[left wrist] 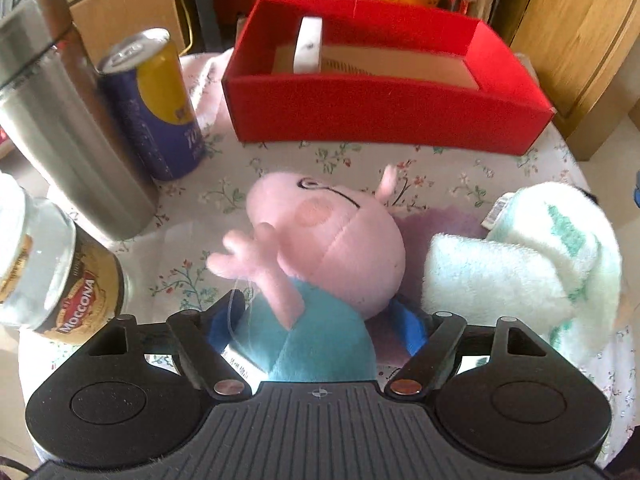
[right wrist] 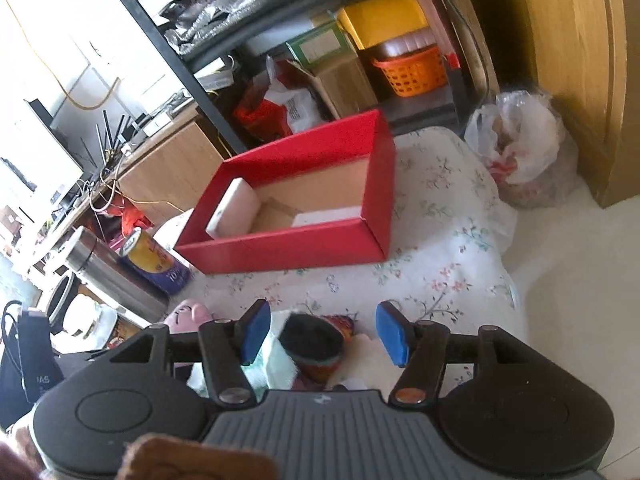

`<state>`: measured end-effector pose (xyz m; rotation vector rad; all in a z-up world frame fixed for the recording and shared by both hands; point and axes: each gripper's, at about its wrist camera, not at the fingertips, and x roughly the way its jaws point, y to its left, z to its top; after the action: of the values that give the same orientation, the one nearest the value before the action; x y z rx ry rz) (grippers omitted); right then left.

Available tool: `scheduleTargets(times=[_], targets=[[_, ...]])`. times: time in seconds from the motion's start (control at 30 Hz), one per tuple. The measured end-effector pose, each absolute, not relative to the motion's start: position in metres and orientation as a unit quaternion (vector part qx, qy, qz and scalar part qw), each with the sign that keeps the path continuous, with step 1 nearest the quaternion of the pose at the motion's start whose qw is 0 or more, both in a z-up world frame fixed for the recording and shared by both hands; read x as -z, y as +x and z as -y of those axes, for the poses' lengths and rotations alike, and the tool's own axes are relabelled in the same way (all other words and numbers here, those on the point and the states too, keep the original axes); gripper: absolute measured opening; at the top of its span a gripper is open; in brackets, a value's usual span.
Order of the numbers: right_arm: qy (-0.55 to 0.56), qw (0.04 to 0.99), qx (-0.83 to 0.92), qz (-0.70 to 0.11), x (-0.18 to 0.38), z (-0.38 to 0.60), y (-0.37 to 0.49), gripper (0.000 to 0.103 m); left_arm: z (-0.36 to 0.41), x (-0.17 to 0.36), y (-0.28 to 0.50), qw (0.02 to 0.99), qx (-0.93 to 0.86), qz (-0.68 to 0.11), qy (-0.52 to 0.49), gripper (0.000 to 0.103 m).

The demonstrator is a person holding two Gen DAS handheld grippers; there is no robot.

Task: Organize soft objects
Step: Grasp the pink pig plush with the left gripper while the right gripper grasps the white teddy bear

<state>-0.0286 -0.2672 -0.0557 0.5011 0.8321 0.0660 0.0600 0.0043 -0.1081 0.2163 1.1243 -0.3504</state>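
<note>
On the floral cloth: one pig plush (left wrist: 320, 240) between wide left fingers (left wrist: 224, 320), one red box (left wrist: 384, 108); right fingers (right wrist: 256, 330) parted, empty.

Fuzzy cloth pig plush (left wrist: 320, 236), fluffy terry towel (left wrist: 520, 264), matt red cardboard box (left wrist: 384, 108) (brushed-metal flask (left wrist: 60, 120) nearby)

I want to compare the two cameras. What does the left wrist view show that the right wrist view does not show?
Only the left wrist view shows the Moccona jar, the folded towel and the pig plush's blue body between the left gripper fingers. Only the right wrist view shows the plastic bag, the orange basket and the right gripper. Both show the red box, the steel flask, the can and the pig plush.
</note>
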Motion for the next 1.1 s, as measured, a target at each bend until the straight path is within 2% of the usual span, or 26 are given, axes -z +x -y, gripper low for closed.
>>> scheduleTargets(times=[0.2, 0.33, 0.8, 0.87, 1.1], targets=[[0.232, 0.877, -0.032, -0.420, 0.065, 0.266, -0.026, 0.031, -0.004, 0.115, 0.065, 0.826, 0.147, -0.535, 0.102, 0.078], [0.222, 0.872, -0.027, -0.435, 0.071, 0.263, -0.028, 0.037, -0.003, 0.119, 0.068, 0.823, 0.142, -0.540, 0.099, 0.077], [0.268, 0.827, 0.008, -0.495, 0.113, 0.266, -0.043, 0.039, -0.002, 0.118, 0.066, 0.826, 0.132, -0.540, 0.091, 0.071], [0.255, 0.829, 0.012, -0.497, 0.116, 0.258, -0.040, 0.043, -0.001, 0.117, 0.064, 0.827, 0.131, -0.538, 0.096, 0.071], [0.177, 0.851, 0.024, -0.494, 0.120, 0.235, -0.026, 0.044, 0.001, 0.119, 0.066, 0.828, 0.129, -0.535, 0.107, 0.072]])
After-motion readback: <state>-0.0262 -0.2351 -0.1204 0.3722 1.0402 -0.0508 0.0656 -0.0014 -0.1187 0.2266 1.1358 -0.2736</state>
